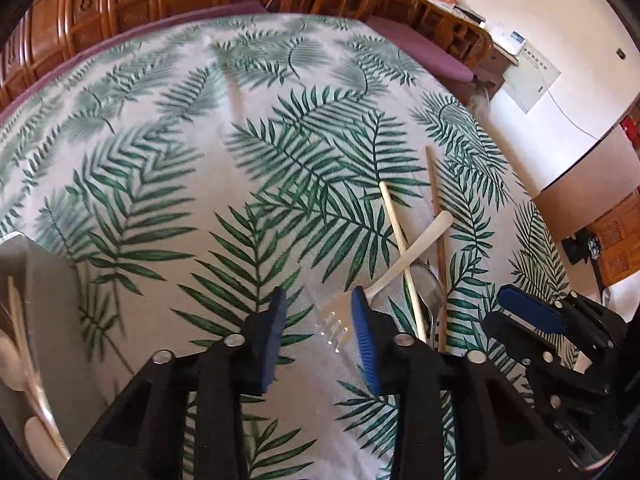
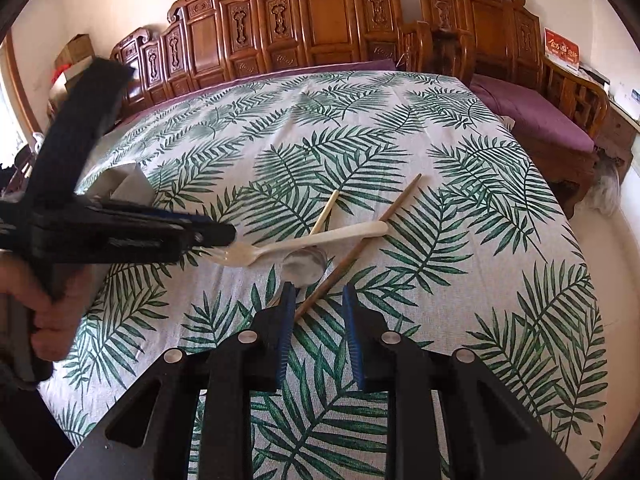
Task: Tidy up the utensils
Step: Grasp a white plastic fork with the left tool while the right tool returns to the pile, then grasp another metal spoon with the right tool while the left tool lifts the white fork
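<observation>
Pick step. Left gripper (image 1: 320,322) jaws apart, empty, fork (image 1: 340,322) tines at its 3 o'clock finger. Right gripper (image 2: 318,320) parted around brown chopstick (image 2: 360,244), contact unclear. Pile table-centre. Next: shift left gripper over fork, close.

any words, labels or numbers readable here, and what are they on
None can be read.
red card on the shelf by the wall: gold characters, too blurred.
white panel on the wall: small blue label and rows of print, too small.
utensils, leaf-print cloth, grippers: no markings visible.
</observation>
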A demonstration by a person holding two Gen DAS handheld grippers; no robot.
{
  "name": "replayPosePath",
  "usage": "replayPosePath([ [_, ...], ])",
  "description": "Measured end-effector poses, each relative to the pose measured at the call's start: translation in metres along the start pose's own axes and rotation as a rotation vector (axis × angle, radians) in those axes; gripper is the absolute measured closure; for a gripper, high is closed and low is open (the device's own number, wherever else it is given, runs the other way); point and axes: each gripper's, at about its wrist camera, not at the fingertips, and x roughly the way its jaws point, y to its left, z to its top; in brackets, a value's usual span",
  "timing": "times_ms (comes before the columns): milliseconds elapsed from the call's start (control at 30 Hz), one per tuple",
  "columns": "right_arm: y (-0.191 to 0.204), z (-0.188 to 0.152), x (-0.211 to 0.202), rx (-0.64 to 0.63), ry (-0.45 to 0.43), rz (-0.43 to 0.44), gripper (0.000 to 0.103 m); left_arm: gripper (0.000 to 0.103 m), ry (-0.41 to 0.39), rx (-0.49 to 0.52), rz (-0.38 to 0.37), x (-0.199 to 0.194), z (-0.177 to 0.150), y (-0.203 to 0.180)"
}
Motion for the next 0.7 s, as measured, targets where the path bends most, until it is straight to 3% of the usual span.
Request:
replayPosePath([
  [333, 0.003, 0.001, -0.001, 0.003, -0.005, 0.016, 0.076, 0.099, -0.006, -0.034, -0.050, -0.002, -0.007, -0.001],
  [700, 0.016, -0.002, 0.017, 0.037, 0.044, 0.081, 0.076, 0.102, -0.162, -0.060, 0.024, -0.061, -0.032, 0.016],
])
